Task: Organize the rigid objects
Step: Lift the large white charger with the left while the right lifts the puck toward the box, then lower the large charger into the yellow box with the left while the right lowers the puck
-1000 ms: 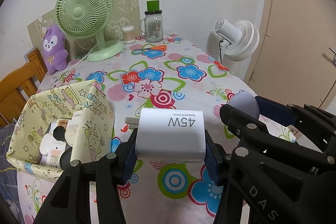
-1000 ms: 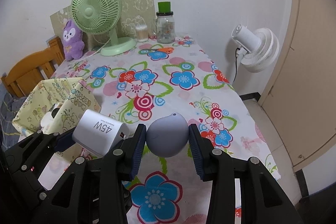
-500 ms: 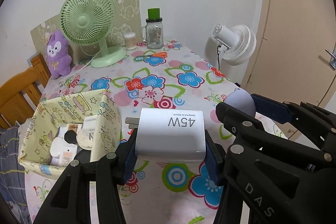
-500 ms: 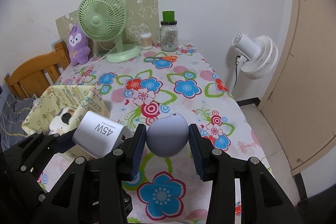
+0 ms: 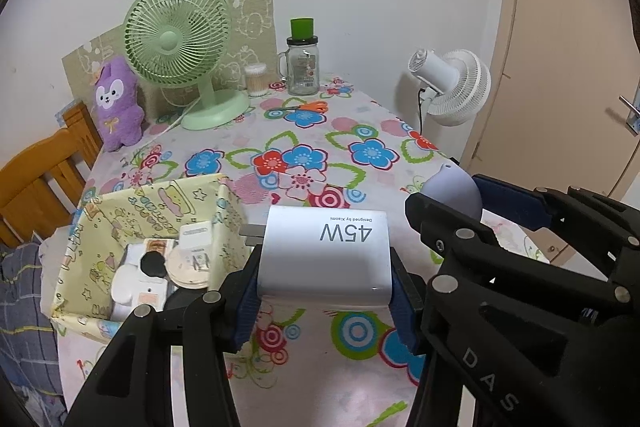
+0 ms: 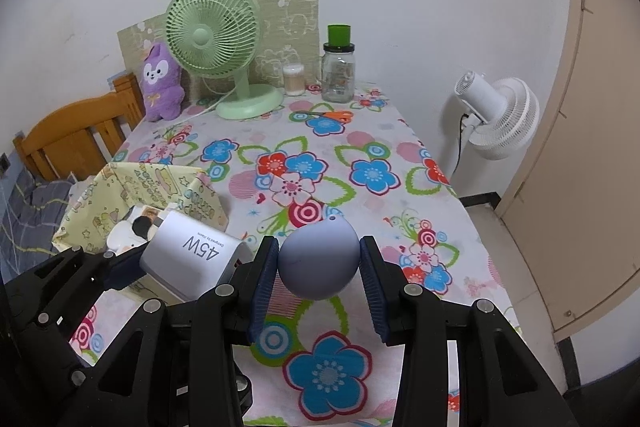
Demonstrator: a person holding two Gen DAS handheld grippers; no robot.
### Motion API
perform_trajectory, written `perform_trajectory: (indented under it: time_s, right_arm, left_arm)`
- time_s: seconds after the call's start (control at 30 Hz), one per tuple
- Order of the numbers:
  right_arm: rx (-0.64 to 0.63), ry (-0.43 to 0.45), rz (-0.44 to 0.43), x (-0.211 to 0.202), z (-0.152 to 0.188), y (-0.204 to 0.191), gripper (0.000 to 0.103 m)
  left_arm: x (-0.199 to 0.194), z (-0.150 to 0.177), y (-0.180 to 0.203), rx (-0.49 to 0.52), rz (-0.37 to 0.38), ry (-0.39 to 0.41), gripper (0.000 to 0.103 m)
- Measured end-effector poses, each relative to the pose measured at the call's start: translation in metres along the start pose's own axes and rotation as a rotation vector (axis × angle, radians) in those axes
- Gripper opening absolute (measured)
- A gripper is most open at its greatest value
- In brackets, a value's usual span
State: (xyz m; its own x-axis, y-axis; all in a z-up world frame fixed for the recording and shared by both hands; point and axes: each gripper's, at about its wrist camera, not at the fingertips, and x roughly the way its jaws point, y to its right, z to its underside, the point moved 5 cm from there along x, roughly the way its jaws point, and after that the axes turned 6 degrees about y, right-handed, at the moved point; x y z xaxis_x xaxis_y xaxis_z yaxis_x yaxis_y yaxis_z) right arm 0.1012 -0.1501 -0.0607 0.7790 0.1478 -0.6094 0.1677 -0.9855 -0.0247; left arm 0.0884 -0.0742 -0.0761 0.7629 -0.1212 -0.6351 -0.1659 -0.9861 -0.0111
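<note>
White 45W charger [image 5: 324, 255] clamped in left tool [image 5: 322, 293] above flowered desk [image 5: 320, 147], just right of yellow patterned box [image 5: 160, 203], lavender round object [image 6: 318, 259] pinched in right tool [image 6: 318, 287] alongside

The left tool [image 5: 324, 289] covers both side faces of the white charger [image 5: 326, 255], and its plug end shows only as a grey stub. The right tool [image 6: 318, 267] hides the flanks of the lilac ball [image 6: 318, 259]. In the yellow box [image 5: 224, 215] the small white things overlap, and their labels are too small to read. The wooden chair [image 5: 36, 183] is cut off by the left edge, the door handle [image 5: 631, 113] by the right. The bench [image 6: 400, 131] has its near edge hidden behind both tools.
</note>
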Motion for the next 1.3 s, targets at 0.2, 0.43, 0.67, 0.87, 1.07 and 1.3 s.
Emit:
perform_trajectory:
  time_s: [0.2,0.43,0.67,0.87,1.07,1.3]
  right_arm:
    - [0.0,0.008,-0.016,0.003,-0.007,-0.012,0.044]
    - [-0.01,0.008,-0.031,0.01,-0.014,-0.027,0.044]
    - [-0.022,0.002,-0.049,0.019,-0.02,-0.043,0.044]
    - [-0.036,-0.006,-0.062,0.028,-0.024,-0.058,0.044]
    - [-0.049,-0.021,-0.078,0.039,-0.026,-0.072,0.044]
    - [-0.073,-0.03,-0.093,0.048,-0.029,-0.088,0.044]
  left_arm:
    - [-0.003,-0.005,-0.013,0.007,-0.017,0.01,0.057]
    - [-0.001,-0.007,-0.03,0.001,-0.029,0.005,0.057]
    - [0.003,-0.009,-0.047,-0.005,-0.045,0.003,0.057]
    - [0.007,-0.009,-0.064,-0.018,-0.057,-0.003,0.057]
    - [0.011,-0.008,-0.079,-0.031,-0.071,-0.01,0.057]
    - [0.014,-0.006,-0.097,-0.046,-0.086,-0.018,0.057]
